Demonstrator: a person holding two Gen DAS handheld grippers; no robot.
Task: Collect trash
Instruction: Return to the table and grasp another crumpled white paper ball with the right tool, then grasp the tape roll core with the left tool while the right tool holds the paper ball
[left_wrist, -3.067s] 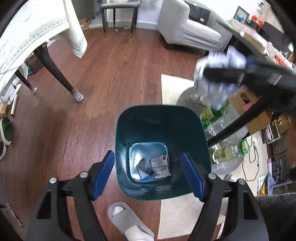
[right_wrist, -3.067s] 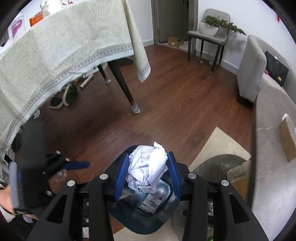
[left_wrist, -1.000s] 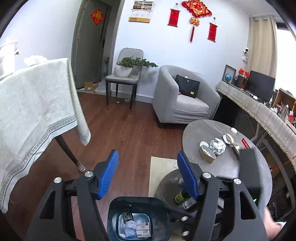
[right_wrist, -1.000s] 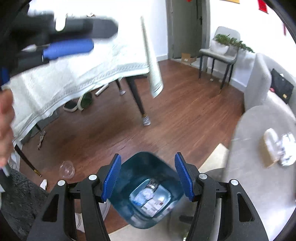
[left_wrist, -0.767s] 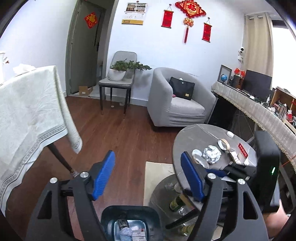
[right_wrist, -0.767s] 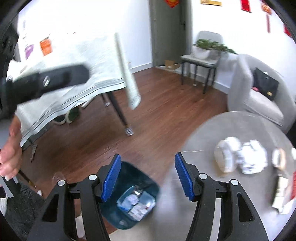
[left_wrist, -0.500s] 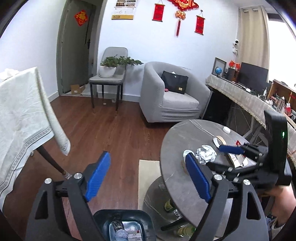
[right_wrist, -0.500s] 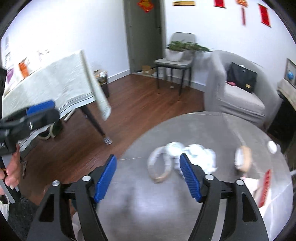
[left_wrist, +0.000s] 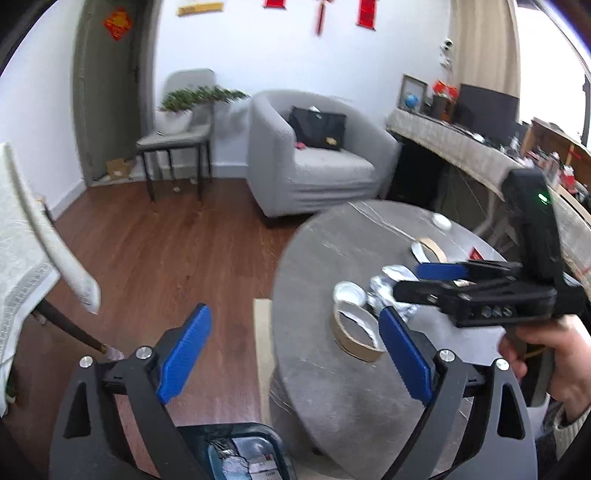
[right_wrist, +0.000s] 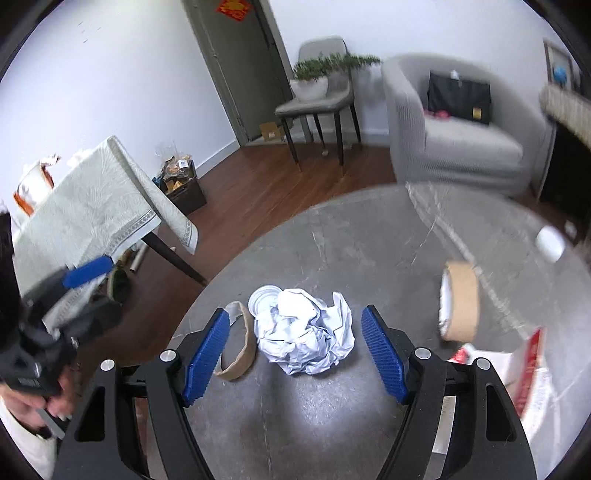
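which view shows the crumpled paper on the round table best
The right wrist view: the crumpled paper lies whole and centred ahead of the open right gripper. In the left wrist view that gripper partly hides it.

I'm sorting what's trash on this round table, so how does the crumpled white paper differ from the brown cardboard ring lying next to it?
The crumpled paper is white and bunched into an irregular, creased lump; the cardboard ring is brown, smooth and an open hoop with a hollow middle. The paper sits centred ahead of the open right gripper, while the ring lies off by its left finger. Both rest on the grey round table, held by nothing.
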